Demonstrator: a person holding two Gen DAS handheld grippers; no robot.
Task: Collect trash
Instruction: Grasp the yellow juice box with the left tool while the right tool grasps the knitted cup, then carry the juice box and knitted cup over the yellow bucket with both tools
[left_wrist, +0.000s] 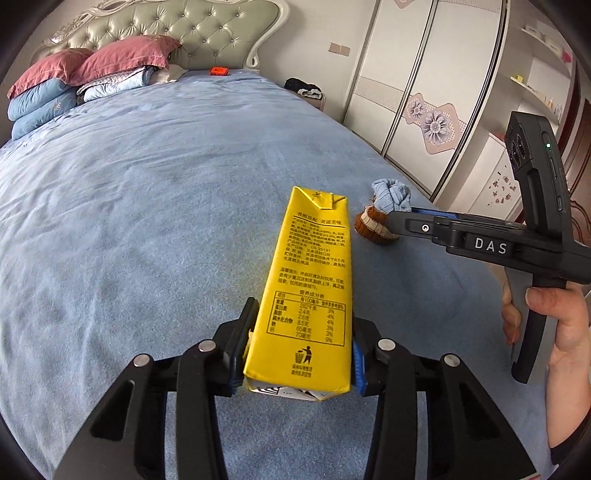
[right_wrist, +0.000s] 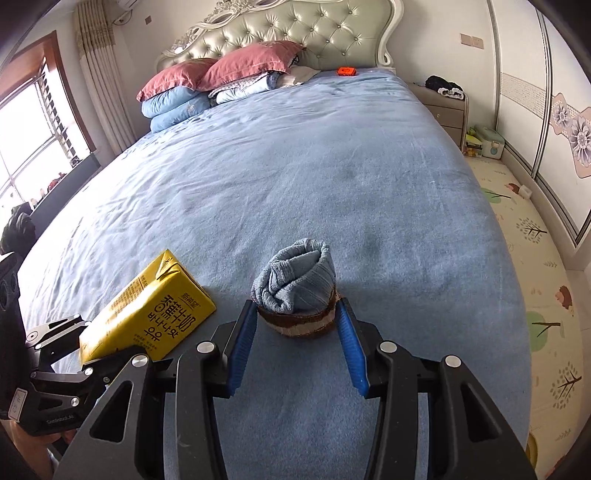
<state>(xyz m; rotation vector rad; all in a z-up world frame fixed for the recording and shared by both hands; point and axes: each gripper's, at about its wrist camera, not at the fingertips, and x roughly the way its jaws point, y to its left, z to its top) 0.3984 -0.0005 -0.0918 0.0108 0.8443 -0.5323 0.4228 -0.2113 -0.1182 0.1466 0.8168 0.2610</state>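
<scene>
Left wrist view: left gripper (left_wrist: 299, 347) clamped on the near end of a yellow drink carton (left_wrist: 308, 280), blue-padded fingers (left_wrist: 357, 363) pressed to both its narrow sides. Carton lying flat on the blue bedspread (left_wrist: 147, 206), folded top pointing away toward the headboard (left_wrist: 192, 26), printed panel with nutrition table and bin symbol facing up. Just right of the carton's far end, a rolled sock bundle (left_wrist: 384, 212), light blue over brown with pale stripes, met by the tips of the right gripper (left_wrist: 400, 218), itself held by a hand (left_wrist: 557, 325) at the right edge.

Right wrist view: right gripper (right_wrist: 297, 314) part-closed around the sock bundle (right_wrist: 297, 291), fingers (right_wrist: 242, 336) at either side of its brown base; firm contact cannot be told. Bundle resting on the bedspread (right_wrist: 295, 155). Carton (right_wrist: 147, 310) to its left, close but apart, near end in the left gripper (right_wrist: 83, 347). Beyond: pink and blue pillows (right_wrist: 207, 85), small orange object (right_wrist: 346, 71) near the headboard (right_wrist: 295, 33).
</scene>
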